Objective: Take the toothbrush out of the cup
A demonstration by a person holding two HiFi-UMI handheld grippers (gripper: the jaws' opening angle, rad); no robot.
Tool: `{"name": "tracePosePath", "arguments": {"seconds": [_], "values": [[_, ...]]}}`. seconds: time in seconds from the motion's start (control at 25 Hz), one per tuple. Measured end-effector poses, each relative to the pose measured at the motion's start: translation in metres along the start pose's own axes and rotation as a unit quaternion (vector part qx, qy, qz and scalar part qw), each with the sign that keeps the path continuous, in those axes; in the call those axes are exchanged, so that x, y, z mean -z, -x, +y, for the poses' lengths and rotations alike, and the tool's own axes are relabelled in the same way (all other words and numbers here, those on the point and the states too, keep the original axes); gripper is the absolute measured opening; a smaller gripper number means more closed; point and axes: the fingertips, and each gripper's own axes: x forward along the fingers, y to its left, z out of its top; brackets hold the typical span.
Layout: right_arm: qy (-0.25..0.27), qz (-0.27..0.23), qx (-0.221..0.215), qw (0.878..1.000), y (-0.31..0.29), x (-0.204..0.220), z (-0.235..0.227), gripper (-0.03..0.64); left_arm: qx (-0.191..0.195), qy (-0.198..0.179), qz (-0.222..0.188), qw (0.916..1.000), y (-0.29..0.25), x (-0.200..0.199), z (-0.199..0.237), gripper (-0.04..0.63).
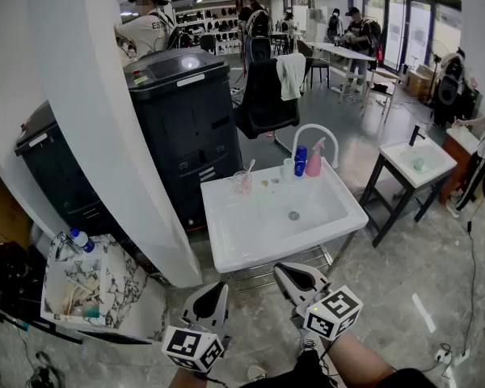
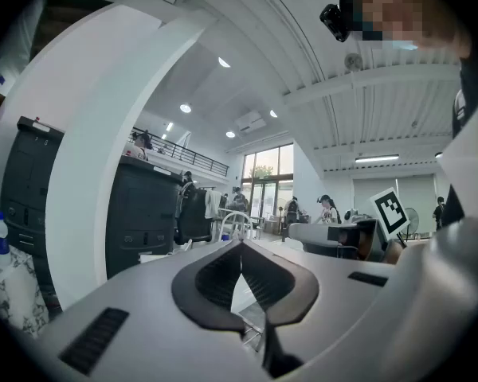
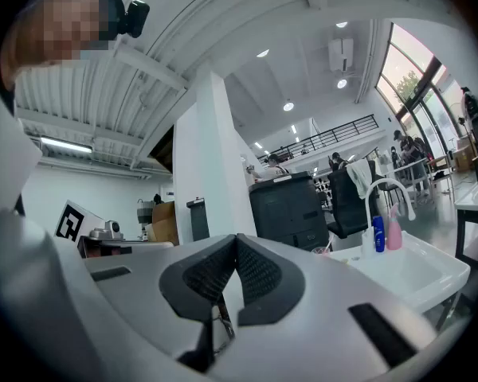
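A clear cup [image 1: 242, 182] stands at the back left corner of the white sink basin [image 1: 250, 249], with a pale toothbrush [image 1: 249, 169] leaning out of it. Both grippers hover level in front of the basin's near edge, well short of the cup. My left gripper [image 1: 214, 286] is shut and empty, its jaws [image 2: 240, 246] meeting at the tip. My right gripper [image 1: 286, 269] is shut too, holding nothing [image 3: 236, 238]. In the right gripper view the cup [image 3: 319, 250] shows small, left of the faucet [image 3: 384, 188].
A blue bottle [image 1: 301, 159] and a pink spray bottle [image 1: 314, 159] stand by the faucet [image 1: 314, 130]. A white pillar [image 1: 105, 136] and black cabinets [image 1: 186, 111] rise on the left. A second sink [image 1: 416, 160] is at the right, and a cluttered box [image 1: 73, 285] lies at lower left.
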Motion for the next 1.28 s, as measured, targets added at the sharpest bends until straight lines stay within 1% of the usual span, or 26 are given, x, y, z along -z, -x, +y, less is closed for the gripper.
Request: {"name": "tracePosePath", "arguments": {"seconds": [0.2,0.4,0.6,0.88,1.04,1.28], "values": [[-0.002,-0.001,-0.002,1.000,0.001,0.001,0.004,0.015,0.000,-0.001,0.001,1.0000,0.004,0.000,0.000,0.020],[-0.018,-0.035,-0.012,0.999,0.005,-0.008,0.008,0.017,-0.001,0.001,0.003,1.0000,0.007,0.001,0.000,0.020],[-0.021,-0.028,-0.008,0.999,0.005,-0.001,0.001,0.017,-0.001,0.009,0.018,0.9998,0.005,0.011,-0.002,0.020],[-0.035,-0.014,-0.004,0.999,0.004,0.004,-0.029,0.017,-0.008,0.017,0.029,0.9994,-0.018,0.016,-0.009,0.020],[-0.032,-0.010,-0.014,0.999,0.001,0.001,-0.051,0.017,-0.013,0.017,0.025,0.9995,-0.040,0.020,-0.012,0.020],[-0.031,0.000,-0.032,0.999,-0.001,-0.004,-0.096,0.017,-0.038,0.024,0.027,0.9987,-0.081,0.021,-0.024,0.020]]}}
